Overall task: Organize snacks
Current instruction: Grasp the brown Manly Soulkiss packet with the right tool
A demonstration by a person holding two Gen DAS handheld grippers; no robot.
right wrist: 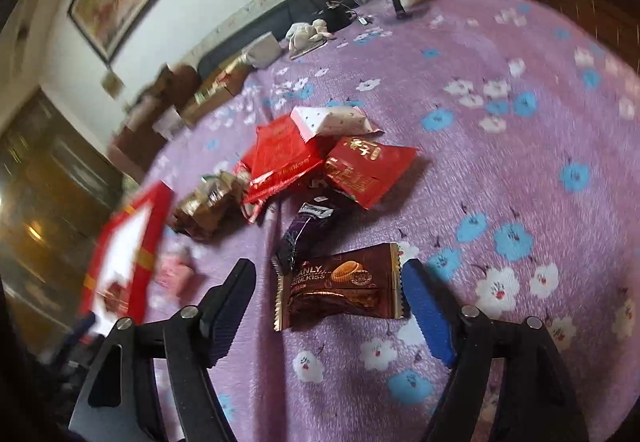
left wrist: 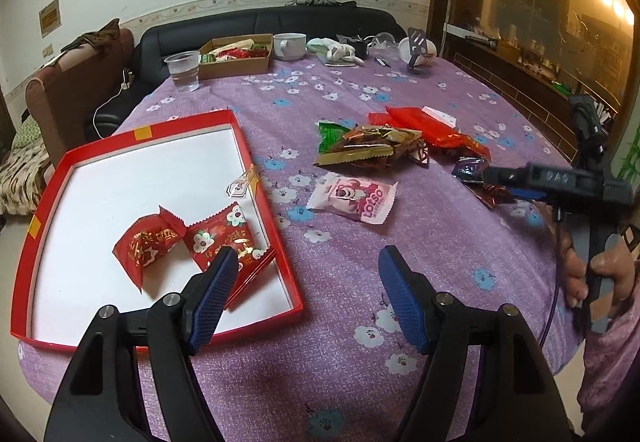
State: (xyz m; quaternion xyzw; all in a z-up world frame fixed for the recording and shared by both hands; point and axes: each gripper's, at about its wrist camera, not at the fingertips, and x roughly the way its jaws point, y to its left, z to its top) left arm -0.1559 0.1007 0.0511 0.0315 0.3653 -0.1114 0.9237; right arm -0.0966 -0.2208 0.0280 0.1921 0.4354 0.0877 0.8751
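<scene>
A red box lid with a white floor (left wrist: 160, 170) lies on the purple flowered tablecloth and holds two red snack packets (left wrist: 188, 238). My left gripper (left wrist: 308, 262) is open and empty above the lid's right rim. A pink Lotso packet (left wrist: 354, 196) lies to the right of the lid. A pile of red, green and gold packets (left wrist: 400, 140) lies beyond it. My right gripper (right wrist: 330, 276) is open, its fingers on either side of a brown cookie packet (right wrist: 340, 286) lying on the cloth. A dark purple packet (right wrist: 306, 230) and red packets (right wrist: 320, 158) lie just beyond it.
At the table's far end stand a clear plastic cup of water (left wrist: 184, 70), a brown cardboard box of snacks (left wrist: 236, 56), a white mug (left wrist: 290, 44), a cloth and small items. A dark sofa (left wrist: 280, 18) lies behind the table. A brown chair (left wrist: 72, 90) stands at left.
</scene>
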